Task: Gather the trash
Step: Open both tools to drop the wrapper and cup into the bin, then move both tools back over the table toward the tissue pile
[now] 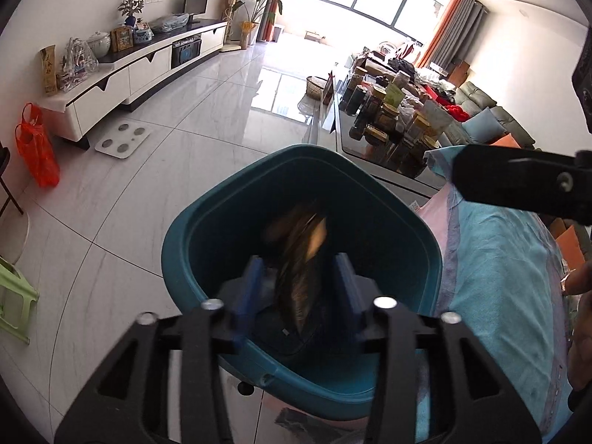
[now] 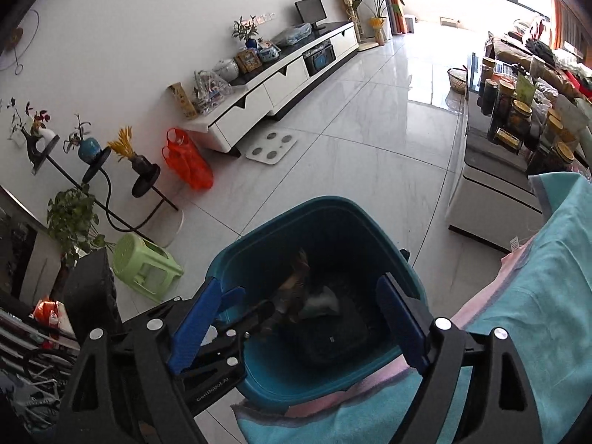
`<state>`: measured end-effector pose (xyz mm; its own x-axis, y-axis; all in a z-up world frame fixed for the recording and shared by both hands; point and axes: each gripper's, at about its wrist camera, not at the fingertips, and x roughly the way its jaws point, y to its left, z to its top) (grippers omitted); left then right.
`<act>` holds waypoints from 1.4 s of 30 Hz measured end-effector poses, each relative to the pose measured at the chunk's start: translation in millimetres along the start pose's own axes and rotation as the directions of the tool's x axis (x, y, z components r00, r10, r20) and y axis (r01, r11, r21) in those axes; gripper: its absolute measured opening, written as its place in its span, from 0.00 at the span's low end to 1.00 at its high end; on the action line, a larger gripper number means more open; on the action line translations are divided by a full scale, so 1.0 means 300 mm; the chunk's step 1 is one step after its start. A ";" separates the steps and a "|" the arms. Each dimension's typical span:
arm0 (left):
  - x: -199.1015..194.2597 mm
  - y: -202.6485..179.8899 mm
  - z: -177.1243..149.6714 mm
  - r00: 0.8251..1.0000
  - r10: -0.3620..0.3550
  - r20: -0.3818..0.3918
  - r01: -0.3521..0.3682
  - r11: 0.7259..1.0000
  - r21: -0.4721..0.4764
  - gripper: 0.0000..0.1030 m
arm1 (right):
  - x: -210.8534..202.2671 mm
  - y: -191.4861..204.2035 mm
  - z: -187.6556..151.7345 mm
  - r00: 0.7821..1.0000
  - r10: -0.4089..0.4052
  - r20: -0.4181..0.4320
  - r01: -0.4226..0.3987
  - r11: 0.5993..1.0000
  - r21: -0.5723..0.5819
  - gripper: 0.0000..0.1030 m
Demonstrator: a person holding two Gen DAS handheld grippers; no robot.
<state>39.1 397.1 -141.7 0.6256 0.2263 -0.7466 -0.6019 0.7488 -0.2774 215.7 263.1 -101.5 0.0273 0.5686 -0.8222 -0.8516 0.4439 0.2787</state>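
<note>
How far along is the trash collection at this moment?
Done: pale and brown scraps lie inside the teal bin. In hand: nothing; both the left tongs and right tongs stand open above it, a blurred brown piece between the left pads. Left: no other loose trash shows.

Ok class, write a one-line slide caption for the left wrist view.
Left gripper open above the teal bin, a blurred brown wrapper dropping in.

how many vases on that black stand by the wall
3: a white vase on the left disc, a blue vase in the middle, a dark vase on the right. Others may sit off frame.
</note>
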 end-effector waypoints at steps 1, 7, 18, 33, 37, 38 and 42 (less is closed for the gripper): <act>0.001 -0.010 0.004 1.000 -0.001 0.001 0.001 1.000 0.003 0.60 | -0.017 -0.007 -0.002 1.000 -0.001 0.011 0.001 1.000 0.006 0.82; -0.020 -0.047 0.000 1.000 -0.012 0.013 0.012 1.000 0.016 0.77 | -0.105 -0.061 -0.027 0.998 0.009 0.063 -0.012 0.999 0.038 0.83; -0.175 -0.195 0.028 0.993 -0.024 0.116 0.016 0.997 0.071 0.95 | -0.406 -0.158 -0.215 0.954 -0.108 0.281 0.077 0.990 0.119 0.93; -0.546 -0.508 -0.062 0.899 -0.231 0.371 0.147 0.959 0.241 0.95 | -0.752 -0.155 -0.634 0.788 -0.335 0.518 0.272 0.942 0.195 0.94; -0.601 -0.620 -0.102 0.880 -0.293 0.374 0.179 0.933 0.312 0.95 | -0.826 -0.166 -0.736 0.738 -0.403 0.542 0.330 0.915 0.231 0.94; -0.617 -0.653 -0.117 0.875 -0.310 0.373 0.184 0.924 0.336 0.95 | -0.849 -0.167 -0.764 0.720 -0.422 0.550 0.342 0.906 0.247 0.94; -0.672 -0.766 -0.181 0.853 -0.375 0.363 0.215 0.887 0.409 0.95 | -0.908 -0.164 -0.845 0.666 -0.483 0.568 0.381 0.875 0.298 0.93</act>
<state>24.2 145.5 39.6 0.9396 0.1386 -0.3131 -0.1957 0.9677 -0.1591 117.5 -89.2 -17.2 0.7272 0.5578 -0.4000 -0.5793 0.8114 0.0784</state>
